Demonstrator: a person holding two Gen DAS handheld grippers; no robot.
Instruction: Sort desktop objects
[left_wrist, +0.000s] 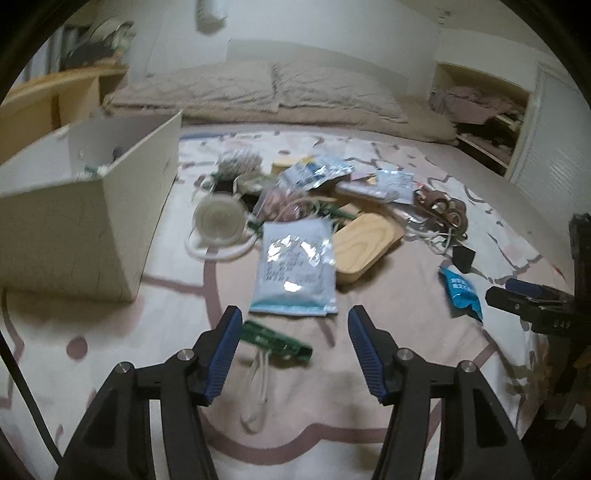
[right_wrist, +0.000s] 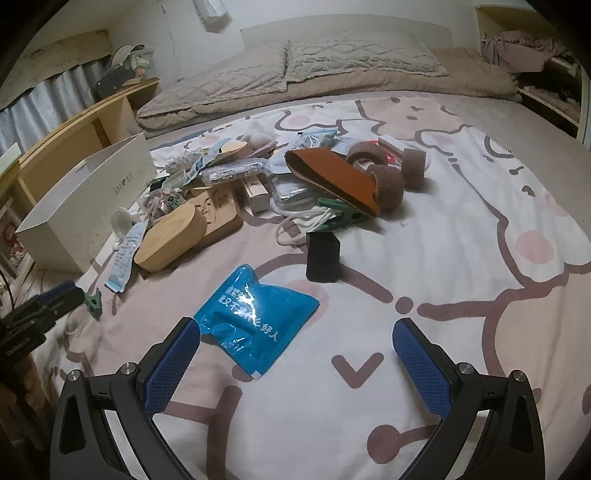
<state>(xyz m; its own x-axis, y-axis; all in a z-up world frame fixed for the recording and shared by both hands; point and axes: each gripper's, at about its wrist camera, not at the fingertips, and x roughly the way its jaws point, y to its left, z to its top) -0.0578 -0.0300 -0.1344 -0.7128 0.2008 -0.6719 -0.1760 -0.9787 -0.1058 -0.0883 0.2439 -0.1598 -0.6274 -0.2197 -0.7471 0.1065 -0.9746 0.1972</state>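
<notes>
A pile of small objects lies on a patterned bedsheet. My left gripper (left_wrist: 293, 317) is open and empty, just short of a pale blue foil packet (left_wrist: 295, 266); a green clip (left_wrist: 275, 339) with a white cord lies between its fingers. My right gripper (right_wrist: 295, 332) is open and empty, with a bright blue packet (right_wrist: 255, 321) lying between and just ahead of its fingers. A white box (left_wrist: 85, 206) stands at the left; it also shows in the right wrist view (right_wrist: 85, 206). A wooden oval box (left_wrist: 365, 243) lies beside the pale packet.
A black square cup (right_wrist: 322, 257) stands beyond the blue packet. Brown tape rolls (right_wrist: 388, 184), a brown sleeve (right_wrist: 332, 177), clear cases and cords crowd the pile. Folded quilts (right_wrist: 295, 70) lie at the bed's far end. Wooden shelves (right_wrist: 92, 118) stand at the left.
</notes>
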